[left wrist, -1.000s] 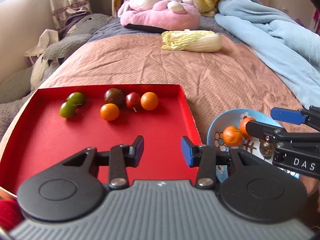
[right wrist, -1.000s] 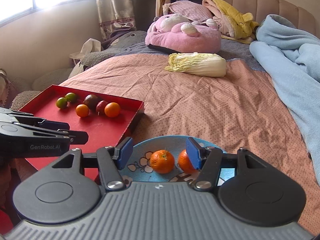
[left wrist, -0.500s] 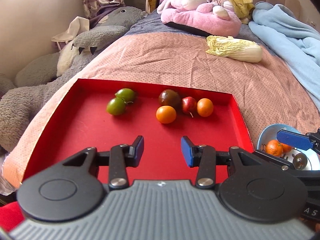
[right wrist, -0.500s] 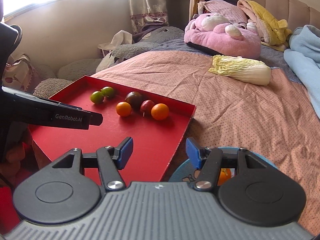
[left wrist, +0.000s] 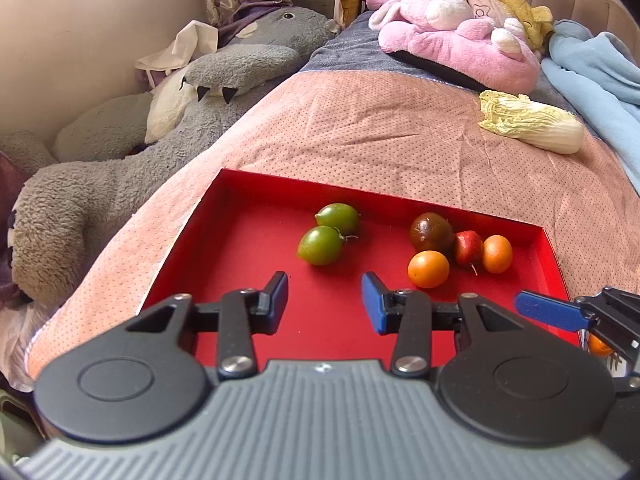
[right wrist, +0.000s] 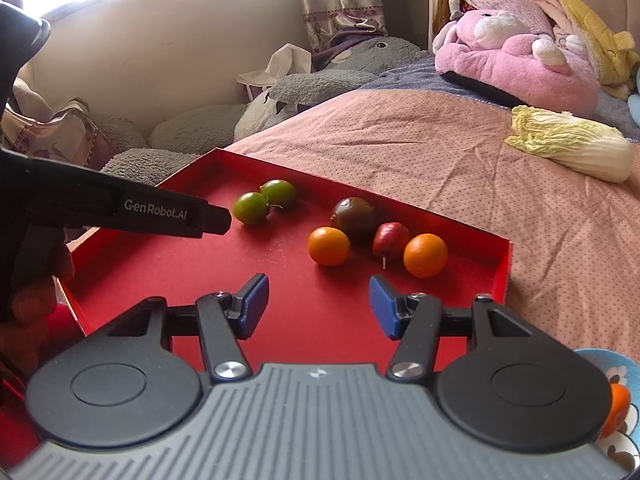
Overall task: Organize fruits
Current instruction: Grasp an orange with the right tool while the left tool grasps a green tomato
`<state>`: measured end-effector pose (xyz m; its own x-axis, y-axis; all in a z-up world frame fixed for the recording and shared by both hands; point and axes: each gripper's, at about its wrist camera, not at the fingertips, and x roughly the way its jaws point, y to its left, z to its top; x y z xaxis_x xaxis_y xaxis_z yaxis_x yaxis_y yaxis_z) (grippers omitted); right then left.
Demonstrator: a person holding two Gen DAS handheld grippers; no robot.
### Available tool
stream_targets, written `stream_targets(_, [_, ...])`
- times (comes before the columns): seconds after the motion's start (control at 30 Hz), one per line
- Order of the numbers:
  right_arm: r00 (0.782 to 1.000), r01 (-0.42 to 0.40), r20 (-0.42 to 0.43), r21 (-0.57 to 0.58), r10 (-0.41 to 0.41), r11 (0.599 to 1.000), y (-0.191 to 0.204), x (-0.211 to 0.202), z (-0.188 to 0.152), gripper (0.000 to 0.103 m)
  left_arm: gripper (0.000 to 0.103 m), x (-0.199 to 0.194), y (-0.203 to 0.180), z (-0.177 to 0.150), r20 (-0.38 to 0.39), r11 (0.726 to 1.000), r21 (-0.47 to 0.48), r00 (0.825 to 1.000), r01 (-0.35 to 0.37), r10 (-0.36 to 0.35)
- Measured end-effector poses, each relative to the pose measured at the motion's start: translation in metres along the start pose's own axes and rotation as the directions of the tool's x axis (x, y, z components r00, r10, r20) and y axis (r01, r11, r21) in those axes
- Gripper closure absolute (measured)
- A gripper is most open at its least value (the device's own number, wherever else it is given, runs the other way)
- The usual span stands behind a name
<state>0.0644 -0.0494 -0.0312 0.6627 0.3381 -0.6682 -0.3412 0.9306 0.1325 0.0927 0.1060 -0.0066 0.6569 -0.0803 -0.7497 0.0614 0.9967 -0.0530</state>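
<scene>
A red tray (left wrist: 240, 248) (right wrist: 168, 264) lies on the bed. It holds two green fruits (left wrist: 320, 245) (right wrist: 251, 207), a dark plum (left wrist: 431, 231) (right wrist: 353, 213), a small red fruit (left wrist: 467, 247) (right wrist: 390, 241) and two orange fruits (left wrist: 428, 269) (right wrist: 329, 246). My left gripper (left wrist: 324, 304) is open and empty over the tray, short of the green fruits. My right gripper (right wrist: 318, 305) is open and empty over the tray's near part, short of the orange fruits. A blue bowl (right wrist: 622, 376) with an orange fruit (right wrist: 618, 404) shows at the lower right.
A napa cabbage (left wrist: 532, 128) (right wrist: 572, 148) lies on the pink bedspread beyond the tray. A pink plush (left wrist: 456, 56) and a blue blanket (left wrist: 592, 76) are at the back. A grey plush (left wrist: 120, 168) lies left of the bed.
Both grippers have swung left, from over the blue bowl to over the red tray. The bowl has slid to the right edge of both views. Both stay open.
</scene>
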Motion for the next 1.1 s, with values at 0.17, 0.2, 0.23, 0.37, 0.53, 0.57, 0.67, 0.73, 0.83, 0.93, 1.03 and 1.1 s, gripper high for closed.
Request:
stream_targets(0.17, [1.0, 0.002, -0.026, 0.003, -0.002, 1.0, 0.003, 0.035, 0.013, 0.051, 0.059, 0.01, 0.003, 0.002, -0.019, 1.0, 0.0, 1.0, 0.006, -0.006])
stream_targets(0.2, [1.0, 0.007, -0.03, 0.007, -0.006, 1.0, 0.002, 0.041, 0.015, 0.052, 0.059, 0.012, 0.005, 0.003, -0.027, 1.0, -0.014, 1.0, 0.012, -0.013])
stream_targets(0.23, [0.999, 0.013, -0.034, 0.006, -0.013, 1.0, 0.001, 0.046, 0.016, 0.052, 0.059, 0.014, 0.01, 0.004, -0.034, 0.999, -0.034, 0.999, 0.016, -0.017])
stream_targets(0.37, [0.997, 0.039, -0.063, 0.009, -0.039, 0.999, -0.001, 0.067, 0.019, 0.058, 0.059, 0.019, 0.013, 0.005, -0.049, 0.999, -0.045, 0.998, 0.025, -0.027])
stream_targets(0.53, [0.997, 0.038, -0.071, 0.008, -0.037, 0.999, -0.005, 0.079, 0.025, 0.064, 0.059, 0.03, 0.013, 0.008, -0.066, 0.999, -0.032, 0.998, 0.013, -0.015])
stream_targets(0.57, [0.997, 0.041, -0.072, -0.002, -0.041, 0.999, -0.004, 0.079, 0.025, 0.064, 0.059, 0.032, 0.013, 0.008, -0.069, 0.999, -0.03, 0.998, 0.012, -0.014])
stream_targets(0.67, [0.997, 0.045, -0.068, -0.017, -0.046, 0.999, -0.002, 0.076, 0.023, 0.064, 0.059, 0.038, 0.013, 0.009, -0.083, 0.999, -0.03, 0.996, 0.013, -0.015])
stream_targets(0.73, [0.997, 0.032, -0.072, 0.003, -0.031, 0.999, -0.005, 0.072, 0.022, 0.064, 0.059, 0.041, 0.01, 0.009, -0.093, 1.0, -0.016, 0.996, 0.007, -0.008])
stream_targets(0.83, [0.997, 0.024, -0.079, 0.025, -0.022, 0.999, -0.009, 0.063, 0.016, 0.064, 0.059, 0.047, 0.007, 0.011, -0.097, 1.0, 0.0, 0.995, -0.002, 0.002])
stream_targets(0.93, [0.997, 0.018, -0.079, 0.049, -0.014, 0.999, -0.013, 0.053, 0.007, 0.064, 0.059, 0.054, 0.005, 0.015, -0.097, 1.0, 0.01, 0.995, -0.005, 0.006])
stream_targets(1.03, [0.997, 0.013, -0.079, 0.066, -0.008, 0.998, -0.016, 0.044, 0.001, 0.064, 0.06, 0.061, 0.001, 0.018, -0.098, 1.0, 0.029, 0.995, -0.004, 0.007])
stream_targets(1.1, [0.997, 0.01, -0.075, 0.076, -0.004, 0.997, -0.017, 0.039, -0.001, 0.065, 0.061, 0.065, -0.001, 0.019, -0.098, 0.999, 0.04, 0.995, -0.006, 0.01])
